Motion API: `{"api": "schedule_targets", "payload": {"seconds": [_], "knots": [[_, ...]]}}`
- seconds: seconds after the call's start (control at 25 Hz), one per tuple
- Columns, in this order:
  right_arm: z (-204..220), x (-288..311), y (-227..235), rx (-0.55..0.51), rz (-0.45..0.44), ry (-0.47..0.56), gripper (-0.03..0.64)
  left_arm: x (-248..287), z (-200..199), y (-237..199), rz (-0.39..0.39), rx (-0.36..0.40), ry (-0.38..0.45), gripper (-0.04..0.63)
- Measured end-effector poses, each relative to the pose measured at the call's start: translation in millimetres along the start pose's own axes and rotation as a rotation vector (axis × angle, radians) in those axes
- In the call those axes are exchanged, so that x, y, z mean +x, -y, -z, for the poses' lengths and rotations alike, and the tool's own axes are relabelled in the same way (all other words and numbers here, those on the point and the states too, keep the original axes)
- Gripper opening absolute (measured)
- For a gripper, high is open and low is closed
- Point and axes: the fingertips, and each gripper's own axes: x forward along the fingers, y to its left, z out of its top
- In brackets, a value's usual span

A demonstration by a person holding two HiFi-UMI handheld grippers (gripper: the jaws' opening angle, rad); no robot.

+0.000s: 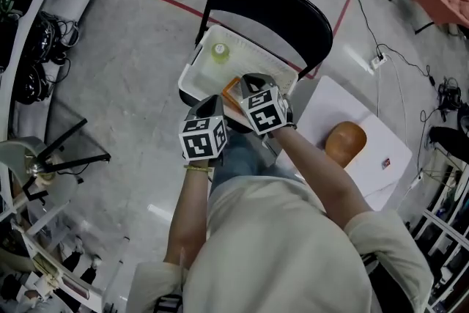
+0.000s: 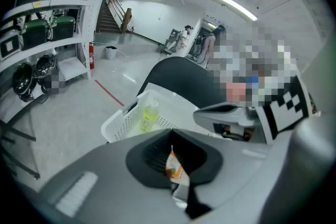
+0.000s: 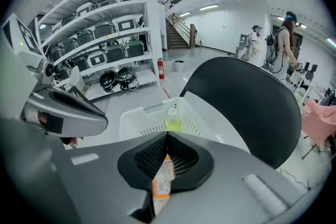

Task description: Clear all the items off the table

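Both grippers hang side by side over a white basket (image 1: 192, 70) that sits on a black chair (image 1: 271, 4). My left gripper (image 1: 217, 103) is shut on the edge of an orange and white packet (image 2: 174, 164). My right gripper (image 1: 250, 82) is likewise shut on an orange and white packet (image 3: 162, 182). In the head view, one orange packet (image 1: 232, 91) shows between the two grippers, above the basket's near rim; I cannot tell whether both hold this same one. A bottle of yellow-green liquid (image 1: 220, 52) lies inside the basket.
A white table (image 1: 330, 102) stands to the right of the chair, with a round brown bowl-like thing (image 1: 345, 143) and a small red item (image 1: 385, 163) on it. Shelving with gear lines the left side. Cables run over the floor at the upper right.
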Motion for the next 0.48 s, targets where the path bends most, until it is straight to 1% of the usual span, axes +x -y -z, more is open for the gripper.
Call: {"api": "schedule_targets", "payload": {"seconds": [0.48], "knots": [[12,-58,-13,-0.012,-0.003,0.054,-0.002,-23,5,26,0.019,0.081,0.004,0.009]]}}
